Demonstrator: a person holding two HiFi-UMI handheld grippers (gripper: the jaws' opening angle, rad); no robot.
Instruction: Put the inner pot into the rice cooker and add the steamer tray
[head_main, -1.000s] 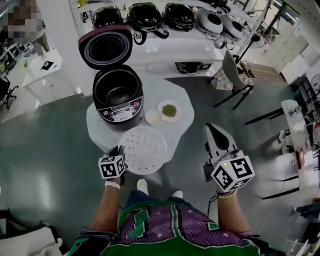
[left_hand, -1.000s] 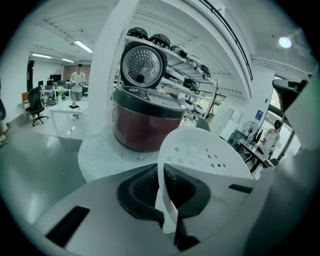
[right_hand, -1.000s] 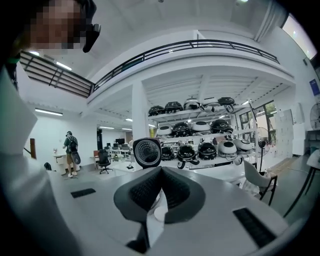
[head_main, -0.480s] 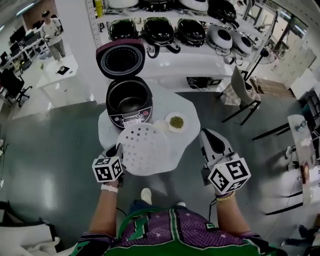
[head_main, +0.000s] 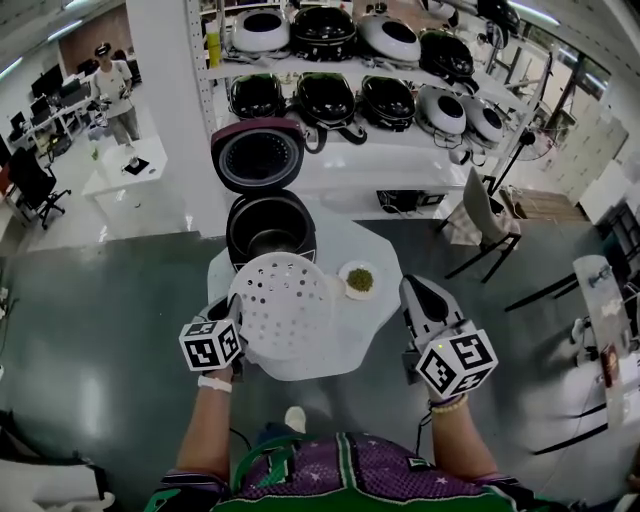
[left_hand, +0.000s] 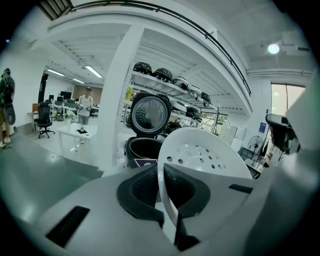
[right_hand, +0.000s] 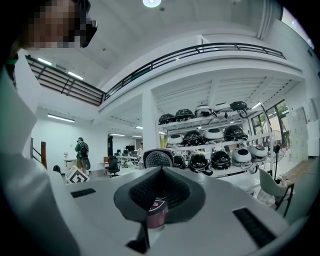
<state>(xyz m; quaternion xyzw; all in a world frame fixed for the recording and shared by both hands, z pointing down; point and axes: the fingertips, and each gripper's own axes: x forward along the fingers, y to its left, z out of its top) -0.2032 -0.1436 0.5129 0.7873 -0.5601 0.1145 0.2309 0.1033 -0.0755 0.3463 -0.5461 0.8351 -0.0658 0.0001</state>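
Note:
The white perforated steamer tray (head_main: 280, 305) hangs tilted above the round table (head_main: 340, 350), just in front of the open rice cooker (head_main: 270, 228). My left gripper (head_main: 235, 306) is shut on the tray's left rim. In the left gripper view the rim (left_hand: 167, 192) runs between the dark pads, and the cooker (left_hand: 142, 149) stands beyond it with its lid (left_hand: 150, 114) up. The dark inner pot (head_main: 268, 240) sits inside the cooker. My right gripper (head_main: 416, 285) is shut and empty at the table's right edge; its jaws (right_hand: 161, 172) point level toward the shelves.
A small plate of green beans (head_main: 358, 280) lies on the table right of the tray. Behind the cooker a white shelf (head_main: 380, 150) carries several more cookers. A chair (head_main: 480, 215) stands to the right, and people stand at desks far left (head_main: 112, 85).
The left gripper has lifted the steamer tray off the table and carried it up toward the cooker, tilting it. The right gripper has risen slightly, still shut and empty.

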